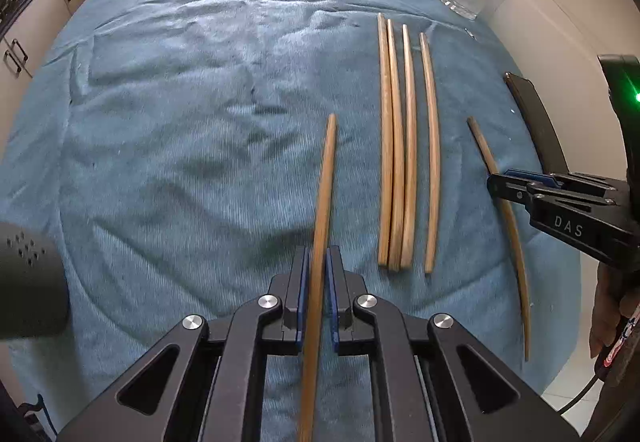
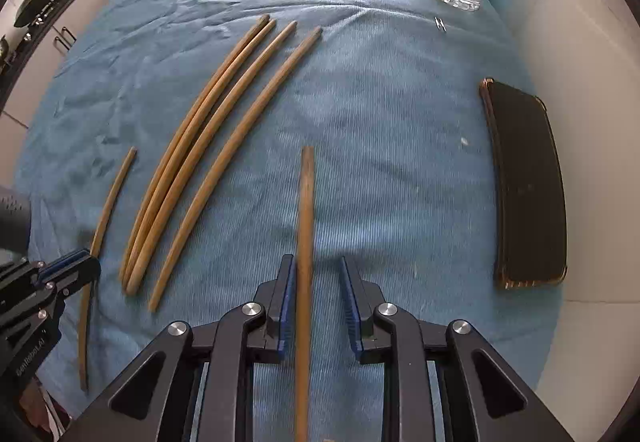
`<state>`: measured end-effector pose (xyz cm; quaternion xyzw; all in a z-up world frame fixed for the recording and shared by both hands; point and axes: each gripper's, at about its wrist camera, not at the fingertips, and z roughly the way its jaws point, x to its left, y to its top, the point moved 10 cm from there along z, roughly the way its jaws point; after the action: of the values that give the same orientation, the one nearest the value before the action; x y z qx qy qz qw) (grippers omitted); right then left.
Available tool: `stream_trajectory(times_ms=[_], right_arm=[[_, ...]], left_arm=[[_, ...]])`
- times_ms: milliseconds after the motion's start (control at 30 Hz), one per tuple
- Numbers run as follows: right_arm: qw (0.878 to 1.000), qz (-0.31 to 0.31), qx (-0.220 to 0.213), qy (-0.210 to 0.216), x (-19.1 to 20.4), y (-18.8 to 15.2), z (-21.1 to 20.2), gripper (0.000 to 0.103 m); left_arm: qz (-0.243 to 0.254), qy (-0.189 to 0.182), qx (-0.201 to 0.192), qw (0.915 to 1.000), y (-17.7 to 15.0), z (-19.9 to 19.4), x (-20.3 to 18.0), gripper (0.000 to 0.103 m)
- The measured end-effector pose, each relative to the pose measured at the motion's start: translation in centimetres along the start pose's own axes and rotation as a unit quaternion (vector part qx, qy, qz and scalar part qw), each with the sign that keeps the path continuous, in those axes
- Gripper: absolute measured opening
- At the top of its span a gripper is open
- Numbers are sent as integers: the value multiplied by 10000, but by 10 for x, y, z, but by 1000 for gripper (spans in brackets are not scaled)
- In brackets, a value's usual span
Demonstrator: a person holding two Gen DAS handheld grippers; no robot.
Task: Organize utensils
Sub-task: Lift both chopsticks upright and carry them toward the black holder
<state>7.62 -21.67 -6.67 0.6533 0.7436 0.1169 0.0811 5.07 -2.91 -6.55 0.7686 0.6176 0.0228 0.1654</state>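
The left gripper jaws clamp one chopstick lengthwise, while the right gripper jaws stand open around another chopstick, both parallel to the row of four chopsticks.

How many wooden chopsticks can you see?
6: four lying together on the blue cloth, one between the left gripper's fingers, one between the right gripper's fingers. None looks hidden.
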Motion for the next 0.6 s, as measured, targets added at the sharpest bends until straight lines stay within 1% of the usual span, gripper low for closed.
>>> stream_trajectory(times_ms=[100,167,200,233,267,367,433,467,600], right_arm=[[10000,14,54,-37,0,7,3,23],[10000,5,8,-34,3,9,3,17],[10000,-35,-41,-28,5,9,3,14],[9999,-105,-126,-38,9,10,3,10],[9997,-146,-188,-62,10,10,2,9],[9985,-207,-486,-153,15,5,0,8],[9976,-148,-681,-14,19,-1,-6,8],[9969,-114,-783,46,20,-9,-11,8],[9901,-8,-1364,333,31,-18,-39,8]], left_arm=[[81,33,0,10000,8,2,-2,8],[106,13,22,9999,11,4,-3,8],[102,-11,32,9999,11,4,-3,8],[109,-27,31,9999,11,4,-3,8],[123,-52,14,9999,12,5,-3,8],[6,-249,-101,9996,9,1,-1,6],[-120,-407,-312,9986,1,-11,3,6],[-129,-449,-425,9980,-1,-16,2,6],[-125,-542,-906,9943,-13,-47,0,6]])
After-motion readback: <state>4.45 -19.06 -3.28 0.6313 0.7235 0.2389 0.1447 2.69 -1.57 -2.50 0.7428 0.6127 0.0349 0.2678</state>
